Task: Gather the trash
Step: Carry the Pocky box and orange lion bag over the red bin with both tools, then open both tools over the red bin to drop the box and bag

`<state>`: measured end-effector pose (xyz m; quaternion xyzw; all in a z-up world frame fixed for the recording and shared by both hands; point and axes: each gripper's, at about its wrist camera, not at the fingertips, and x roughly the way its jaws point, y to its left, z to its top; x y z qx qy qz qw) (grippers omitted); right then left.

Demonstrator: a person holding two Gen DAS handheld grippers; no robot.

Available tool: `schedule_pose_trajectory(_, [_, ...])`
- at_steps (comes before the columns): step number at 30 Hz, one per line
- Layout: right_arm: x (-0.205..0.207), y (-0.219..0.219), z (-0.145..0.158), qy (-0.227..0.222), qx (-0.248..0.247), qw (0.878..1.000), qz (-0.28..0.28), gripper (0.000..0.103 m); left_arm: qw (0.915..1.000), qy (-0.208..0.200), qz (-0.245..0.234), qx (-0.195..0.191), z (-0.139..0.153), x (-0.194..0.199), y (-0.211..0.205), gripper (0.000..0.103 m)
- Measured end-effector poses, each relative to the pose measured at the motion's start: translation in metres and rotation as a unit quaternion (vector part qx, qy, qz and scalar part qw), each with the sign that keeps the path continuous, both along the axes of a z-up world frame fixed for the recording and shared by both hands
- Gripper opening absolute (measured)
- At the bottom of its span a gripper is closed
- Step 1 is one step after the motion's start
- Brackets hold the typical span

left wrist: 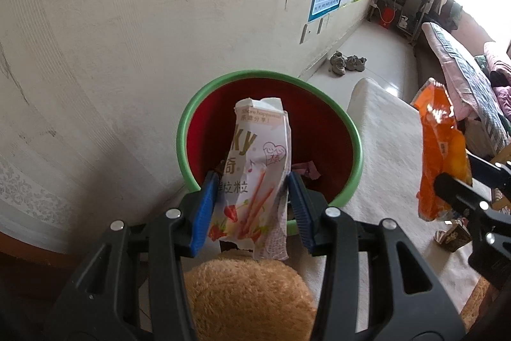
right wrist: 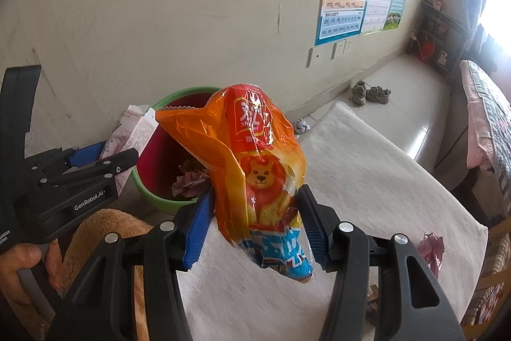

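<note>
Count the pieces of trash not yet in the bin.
5: a pink wrapper in the left gripper, an orange bag in the right gripper, a red wrapper and brown scrap on the white cloth, a crumpled foil on the floor. Others may be hidden.

Trash bin point(left wrist: 351, 130) is red inside with a green rim. The snack box point(left wrist: 255, 168) is white and pale pink with strawberry pictures, the chip bag point(right wrist: 255, 168) bright orange with a red panel, a cartoon lion and a blue bottom. Both hand-held grippers are black with blue pads point(left wrist: 201, 213), the desk point(right wrist: 367, 181) cover is off-white
</note>
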<state>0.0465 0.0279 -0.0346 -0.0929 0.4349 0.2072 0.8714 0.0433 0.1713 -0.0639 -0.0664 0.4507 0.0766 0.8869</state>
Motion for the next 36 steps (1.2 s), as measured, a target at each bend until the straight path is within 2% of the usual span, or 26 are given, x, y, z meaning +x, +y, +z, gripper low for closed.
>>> schedule_pose_trajectory(33, [0.033, 0.039, -0.027, 0.008, -0.043, 0.999, 0.028, 0.053, 0.999, 0.034, 0.023, -0.019, -0.027, 0.034, 0.026, 0.045])
schedule_pose_trajectory(35, [0.034, 0.042, -0.025, 0.0, -0.033, 0.999, 0.036, 0.057, 0.9989, 0.035, 0.028, -0.017, -0.029, 0.034, 0.027, 0.051])
schedule_pose_trajectory(36, [0.035, 0.044, -0.024, -0.002, -0.032, 0.999, 0.042, 0.062, 0.9988, 0.037, 0.028, -0.017, -0.03, 0.035, 0.028, 0.061])
